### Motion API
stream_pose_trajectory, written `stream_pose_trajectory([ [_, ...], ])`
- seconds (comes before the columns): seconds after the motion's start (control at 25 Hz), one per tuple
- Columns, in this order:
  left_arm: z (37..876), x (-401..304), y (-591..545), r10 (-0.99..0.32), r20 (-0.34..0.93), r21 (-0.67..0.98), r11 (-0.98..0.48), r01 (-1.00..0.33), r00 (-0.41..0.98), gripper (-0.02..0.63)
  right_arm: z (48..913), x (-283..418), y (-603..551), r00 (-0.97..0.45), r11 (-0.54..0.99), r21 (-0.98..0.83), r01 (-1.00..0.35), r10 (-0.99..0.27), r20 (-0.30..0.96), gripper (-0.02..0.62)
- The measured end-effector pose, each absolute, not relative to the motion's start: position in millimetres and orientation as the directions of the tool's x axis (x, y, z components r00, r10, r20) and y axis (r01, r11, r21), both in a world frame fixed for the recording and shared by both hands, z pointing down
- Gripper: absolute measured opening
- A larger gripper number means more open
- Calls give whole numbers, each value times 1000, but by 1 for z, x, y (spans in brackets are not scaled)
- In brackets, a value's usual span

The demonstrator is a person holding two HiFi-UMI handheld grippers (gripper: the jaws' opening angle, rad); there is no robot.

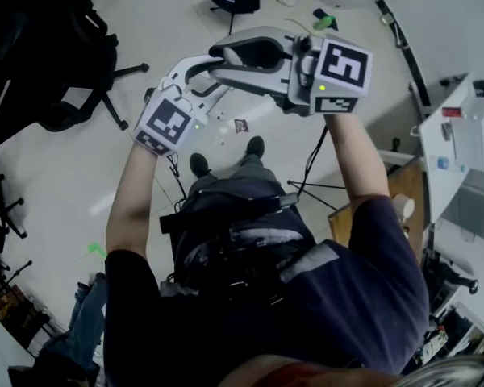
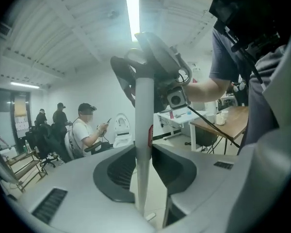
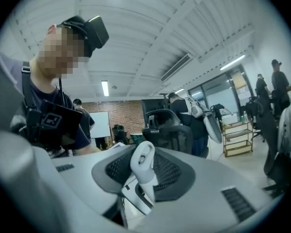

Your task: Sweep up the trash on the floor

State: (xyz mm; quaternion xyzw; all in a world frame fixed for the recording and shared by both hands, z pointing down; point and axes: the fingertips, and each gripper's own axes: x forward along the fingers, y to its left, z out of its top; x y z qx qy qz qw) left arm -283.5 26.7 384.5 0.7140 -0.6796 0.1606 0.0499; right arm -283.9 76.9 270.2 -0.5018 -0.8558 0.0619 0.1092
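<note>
Two tools [image 2: 144, 169] [image 3: 145, 178], one white handle [image 2: 144, 106] [image 3: 141, 160] in each

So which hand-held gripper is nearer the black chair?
Left. The left hand-held gripper is raised just right of the chair; the right hand-held gripper is farther right, beyond it.

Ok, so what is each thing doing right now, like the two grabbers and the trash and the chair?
left gripper: shut on the white pole, which stands upright between its jaws.
right gripper: shut on the white handle end, which is tilted.
trash bits: lying on the floor, not swept up yet.
office chair: standing on the floor, nobody sitting in it.
</note>
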Motion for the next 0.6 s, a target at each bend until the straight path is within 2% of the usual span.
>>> stream_pose_trajectory([
  [0.12,380,-291,50,-959,283,-129,-13,-992,-24,108,262,-289,100,-372,387,-247,889,922,107,135],
  [0.24,386,-299,76,-938,331,-178,47,-983,-104,169,256,-291,133,-284,298,-248,922,954,93,138],
  [0.36,392,-305,108,-924,354,-200,77,-977,-146,170,265,-293,169,-165,191,-270,944,980,115,138],
  [0.48,400,-305,143,-928,353,-122,82,-989,-121,70,270,-302,205,-71,98,-294,951,992,102,138],
  [0.56,402,-309,168,-932,341,-76,106,-992,-125,58,276,-307,225,-11,43,-313,949,995,103,138],
  [0.6,402,-311,179,-934,332,-52,124,-991,-134,76,277,-307,232,17,16,-324,946,995,98,137],
])
